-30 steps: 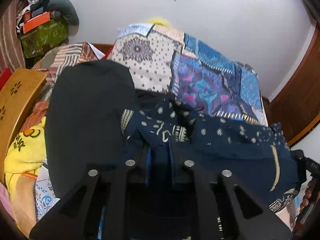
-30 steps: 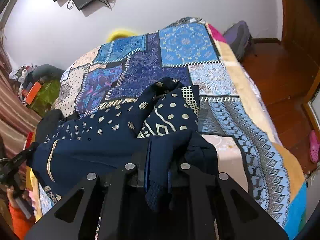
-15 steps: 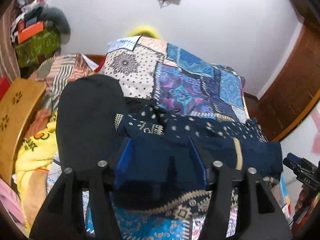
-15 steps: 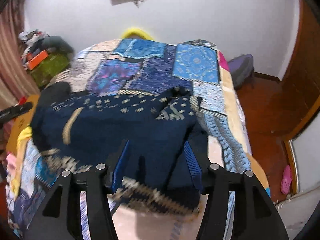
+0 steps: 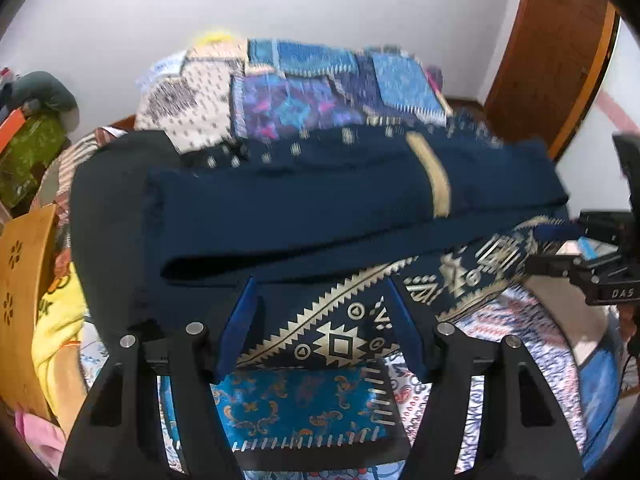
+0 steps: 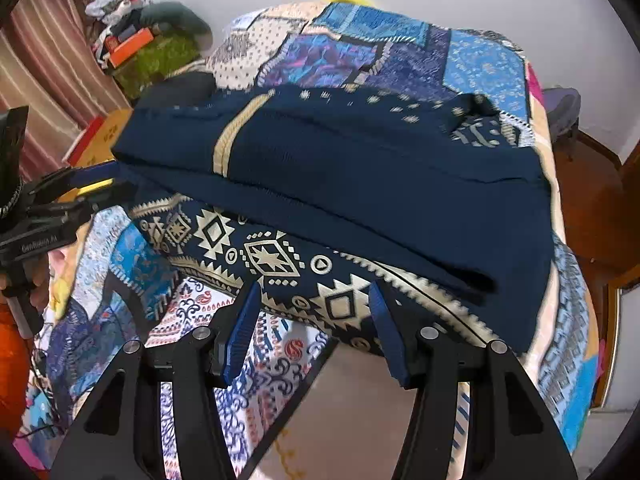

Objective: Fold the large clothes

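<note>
A large navy garment point(image 5: 320, 200) point(image 6: 360, 168) with a gold-patterned hem point(image 5: 340, 340) point(image 6: 272, 260) lies folded in a long band across the patchwork bedspread point(image 5: 304, 400) point(image 6: 400, 48). My left gripper point(image 5: 324, 320) hovers over the hem's left part; its jaws are opening and the blue pads point(image 5: 240, 320) do not press the cloth. My right gripper point(image 6: 314, 320) stands open just before the hem's near edge, holding nothing. Each gripper also shows at the other view's edge: right gripper point(image 5: 560, 236), left gripper point(image 6: 92, 184).
A black garment point(image 5: 104, 184) lies under the navy one at the left. Yellow cloth point(image 5: 56, 320) and a wooden chair back point(image 5: 24, 280) sit left of the bed. Clutter with a green bag point(image 6: 160, 52) is at the far left, a wooden door point(image 5: 560, 40) and floor point(image 6: 592, 208) to the right.
Both grippers were shut on bunched navy cloth; both have opened and let go. The garment now lies flat and folded over, and both grippers have drawn back toward the hem while rolling.
</note>
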`<state>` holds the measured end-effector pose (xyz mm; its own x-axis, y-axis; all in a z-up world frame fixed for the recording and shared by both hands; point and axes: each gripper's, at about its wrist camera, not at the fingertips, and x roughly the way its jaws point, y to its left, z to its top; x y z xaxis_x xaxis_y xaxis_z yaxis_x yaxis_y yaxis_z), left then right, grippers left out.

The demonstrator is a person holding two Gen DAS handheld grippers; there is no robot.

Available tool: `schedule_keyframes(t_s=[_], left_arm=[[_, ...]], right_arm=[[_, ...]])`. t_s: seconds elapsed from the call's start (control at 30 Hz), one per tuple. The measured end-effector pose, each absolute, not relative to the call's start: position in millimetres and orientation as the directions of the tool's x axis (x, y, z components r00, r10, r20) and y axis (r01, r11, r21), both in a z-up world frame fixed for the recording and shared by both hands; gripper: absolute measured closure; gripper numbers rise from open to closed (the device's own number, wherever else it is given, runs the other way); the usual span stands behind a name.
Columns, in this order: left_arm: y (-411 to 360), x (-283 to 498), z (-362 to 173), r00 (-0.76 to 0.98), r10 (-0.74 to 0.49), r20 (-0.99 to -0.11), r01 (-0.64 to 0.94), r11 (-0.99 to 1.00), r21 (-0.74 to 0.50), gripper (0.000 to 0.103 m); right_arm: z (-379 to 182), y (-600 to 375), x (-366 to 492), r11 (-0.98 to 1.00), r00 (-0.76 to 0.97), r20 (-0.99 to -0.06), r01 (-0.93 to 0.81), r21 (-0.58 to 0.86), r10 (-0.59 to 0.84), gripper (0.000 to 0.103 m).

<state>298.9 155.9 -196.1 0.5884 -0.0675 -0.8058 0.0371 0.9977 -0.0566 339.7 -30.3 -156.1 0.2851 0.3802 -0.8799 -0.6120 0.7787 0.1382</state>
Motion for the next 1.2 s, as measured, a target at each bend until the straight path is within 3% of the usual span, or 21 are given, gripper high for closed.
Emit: schedule_keyframes(t_s=[0.23, 0.37, 0.5, 0.6, 0.7, 0.83, 1.2], left_arm=[[159.7, 339.8, -232.1, 0.550, -0.021, -0.835, 0.058, 0.998, 0.012, 0.039], [158.7, 370.8, -221.0, 0.572, 0.012, -0.820, 0.072, 0.995, 0.065, 0.039], [165.1, 415.2, -201.7, 0.600, 0.068, -0.797, 0.040, 0.993, 0.114, 0.039], [182.5, 444.5, -187.9, 0.601, 0.066, -0.796, -0.040, 0.998, 0.053, 0.039], [197.5, 447.1, -165.2, 0.660, 0.096, -0.745, -0.127, 0.992, 0.016, 0.039], [213.2, 429.3, -147.1, 0.712, 0.036, -0.702, -0.145, 0.985, -0.096, 0.038], [220.0, 363.2, -179.9, 0.627, 0.043, -0.778, -0.184, 0.978, -0.094, 0.038]], right_arm=[[-170.5, -11.7, 362.5, 0.758, 0.292, -0.892, -0.647, 0.083, 0.346, 0.051], [-169.2, 1.9, 379.8, 0.729, 0.304, -0.897, -0.684, 0.030, 0.321, 0.051], [-149.6, 12.7, 409.8, 0.745, 0.421, -0.860, -0.663, -0.073, 0.290, 0.051], [-130.5, 10.5, 443.7, 0.835, 0.549, -0.809, -0.531, -0.144, 0.210, 0.051], [-113.5, -4.2, 462.8, 0.901, 0.599, -0.780, -0.418, -0.114, 0.180, 0.051], [-107.8, -18.7, 453.4, 0.898, 0.554, -0.791, -0.440, -0.014, 0.259, 0.051], [-132.5, -14.7, 386.2, 0.818, 0.477, -0.832, -0.573, -0.052, 0.282, 0.051]])
